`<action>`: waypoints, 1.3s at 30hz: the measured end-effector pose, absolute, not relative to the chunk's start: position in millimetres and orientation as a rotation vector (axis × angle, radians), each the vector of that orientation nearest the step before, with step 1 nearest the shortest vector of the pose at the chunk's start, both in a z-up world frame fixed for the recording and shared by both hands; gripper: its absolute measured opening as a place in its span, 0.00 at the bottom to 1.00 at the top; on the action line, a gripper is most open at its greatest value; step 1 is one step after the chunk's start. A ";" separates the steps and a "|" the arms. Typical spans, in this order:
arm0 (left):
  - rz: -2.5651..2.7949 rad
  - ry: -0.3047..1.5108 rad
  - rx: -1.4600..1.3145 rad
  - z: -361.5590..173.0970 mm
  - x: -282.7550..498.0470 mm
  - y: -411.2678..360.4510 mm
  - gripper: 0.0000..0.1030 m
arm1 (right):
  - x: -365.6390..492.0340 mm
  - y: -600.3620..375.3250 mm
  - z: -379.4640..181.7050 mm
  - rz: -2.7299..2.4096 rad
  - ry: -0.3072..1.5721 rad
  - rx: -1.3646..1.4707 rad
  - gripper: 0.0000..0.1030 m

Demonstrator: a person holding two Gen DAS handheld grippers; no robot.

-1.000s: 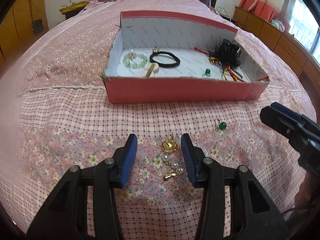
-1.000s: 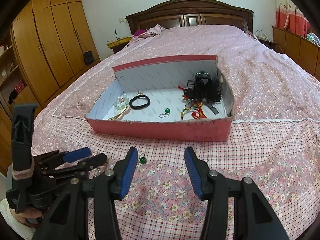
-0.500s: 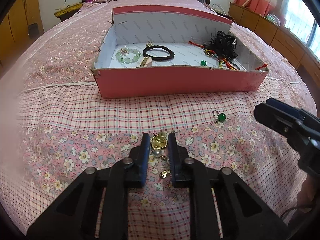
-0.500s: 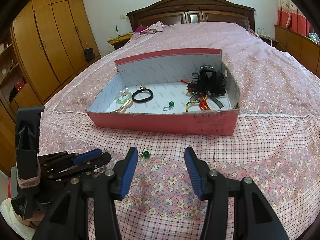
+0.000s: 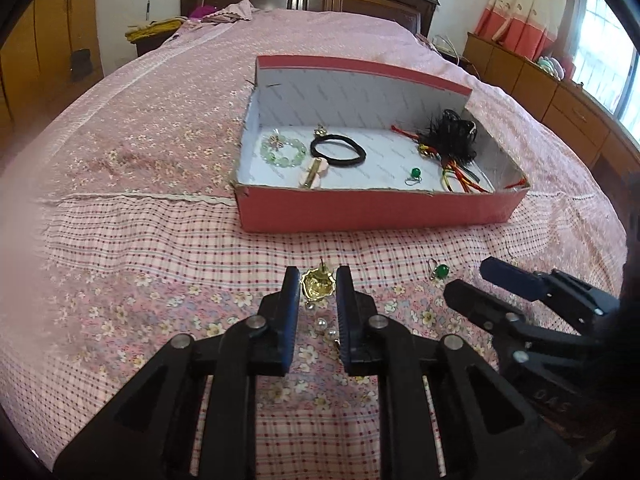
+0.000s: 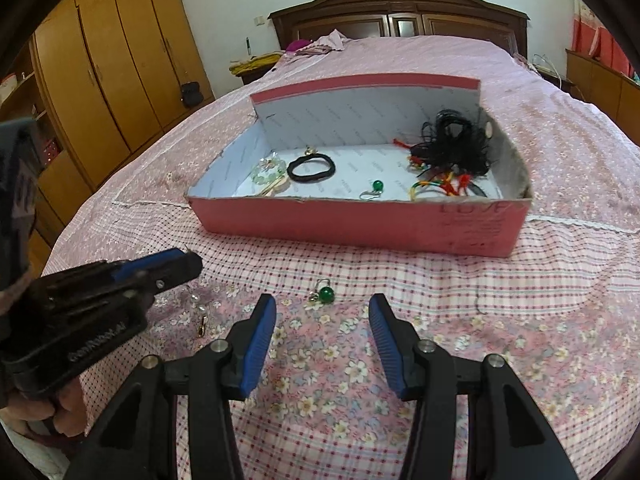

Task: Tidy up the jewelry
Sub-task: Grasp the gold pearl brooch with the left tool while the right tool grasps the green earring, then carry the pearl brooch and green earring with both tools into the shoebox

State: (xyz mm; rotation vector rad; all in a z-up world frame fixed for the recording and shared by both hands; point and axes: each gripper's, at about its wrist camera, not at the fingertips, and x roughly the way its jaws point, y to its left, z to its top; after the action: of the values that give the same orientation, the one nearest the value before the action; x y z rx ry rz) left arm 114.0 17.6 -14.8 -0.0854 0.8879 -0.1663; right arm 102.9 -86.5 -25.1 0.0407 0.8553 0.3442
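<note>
My left gripper (image 5: 318, 286) is shut on a gold earring (image 5: 317, 286), whose pearl drops (image 5: 325, 326) hang down between the fingers just above the floral bedspread. The same gripper (image 6: 188, 264) shows at the left of the right wrist view, with the pearls (image 6: 198, 308) dangling under it. A green bead earring (image 6: 325, 294) lies on the bedspread a little ahead of my right gripper (image 6: 322, 316), which is open and empty. That green earring (image 5: 440, 271) also lies just left of the right gripper's fingers (image 5: 496, 276). The pink box (image 5: 380, 212) ahead holds jewelry.
Inside the box (image 6: 360, 228) lie a green bead bracelet (image 5: 282, 152), a black hair tie (image 5: 338, 152), a gold clip (image 5: 312, 174), another green earring (image 5: 414, 176) and a black hair ornament with red and yellow cords (image 5: 450, 146). Wardrobes (image 6: 104, 92) stand left, a headboard (image 6: 400, 16) behind.
The left gripper's jaws closed on the gold earring and lifted it slightly off the bedspread. The right gripper has moved down and closer to the green bead earring, still open.
</note>
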 end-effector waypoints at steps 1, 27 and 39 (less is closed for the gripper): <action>-0.165 0.888 -0.087 -14.6 114.8 17.2 0.09 | 104.8 -85.0 -27.3 0.344 0.856 0.038 0.49; -0.165 0.857 -0.103 2.8 113.2 20.4 0.09 | 108.1 -86.8 -23.7 0.349 0.837 0.002 0.17; -0.199 0.801 -0.102 34.1 122.8 13.2 0.09 | 95.2 -101.1 19.9 0.370 0.751 0.014 0.17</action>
State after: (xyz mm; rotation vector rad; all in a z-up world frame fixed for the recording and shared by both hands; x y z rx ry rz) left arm 122.8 13.2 34.1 -0.1022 0.8012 -0.1991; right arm 95.2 -101.1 19.9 0.0142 0.7513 0.3702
